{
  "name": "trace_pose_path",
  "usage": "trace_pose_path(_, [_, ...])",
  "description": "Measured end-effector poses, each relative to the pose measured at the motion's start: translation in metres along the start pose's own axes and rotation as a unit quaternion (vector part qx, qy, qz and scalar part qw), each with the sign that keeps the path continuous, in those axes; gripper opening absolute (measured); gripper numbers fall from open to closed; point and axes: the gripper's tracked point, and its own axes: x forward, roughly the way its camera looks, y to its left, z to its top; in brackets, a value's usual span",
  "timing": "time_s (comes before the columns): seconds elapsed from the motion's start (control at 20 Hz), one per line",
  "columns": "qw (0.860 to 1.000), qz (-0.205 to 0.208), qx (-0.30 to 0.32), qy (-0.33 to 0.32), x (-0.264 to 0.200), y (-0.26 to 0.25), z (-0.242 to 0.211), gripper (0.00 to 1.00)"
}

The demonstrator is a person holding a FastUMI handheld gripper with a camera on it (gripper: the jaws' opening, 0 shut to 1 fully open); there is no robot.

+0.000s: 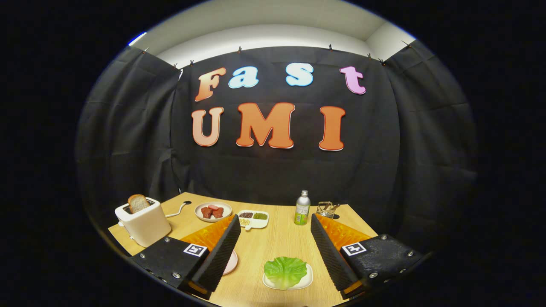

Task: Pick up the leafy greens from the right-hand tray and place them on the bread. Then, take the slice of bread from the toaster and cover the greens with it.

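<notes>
A green lettuce leaf (285, 271) lies on a small white tray (308, 278) on the wooden table, between my two fingers and nearer the right one. My gripper (275, 224) hangs open above the table with nothing between its fingers. A white toaster (144, 221) stands at the table's left, beyond the left finger, with a slice of bread (137, 203) sticking up from its slot. A pale pink plate (231, 262) peeks out from under the left finger; what lies on it is hidden.
Beyond the fingers stand a white plate with red meat pieces (213, 211), a divided white dish of grains (252, 218), a metal bottle with a green label (302, 208) and a small wire holder (326, 209). The toaster's cord (178, 209) trails across the table.
</notes>
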Motion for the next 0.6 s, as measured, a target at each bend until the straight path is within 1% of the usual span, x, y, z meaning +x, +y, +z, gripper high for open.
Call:
trace_pose_path(0.1, [0.999, 0.008, -0.006, 0.031, 0.009, 0.002, -0.015, 0.99])
trace_pose_path(0.3, [0.995, 0.038, -0.017, 0.094, 0.024, 0.012, -0.045, 0.99])
trace_pose_path(0.5, [0.984, 0.065, -0.001, 0.168, 0.039, 0.022, -0.079, 0.99])
trace_pose_path(0.6, [0.978, 0.067, -0.003, 0.198, 0.047, 0.021, -0.095, 0.99])
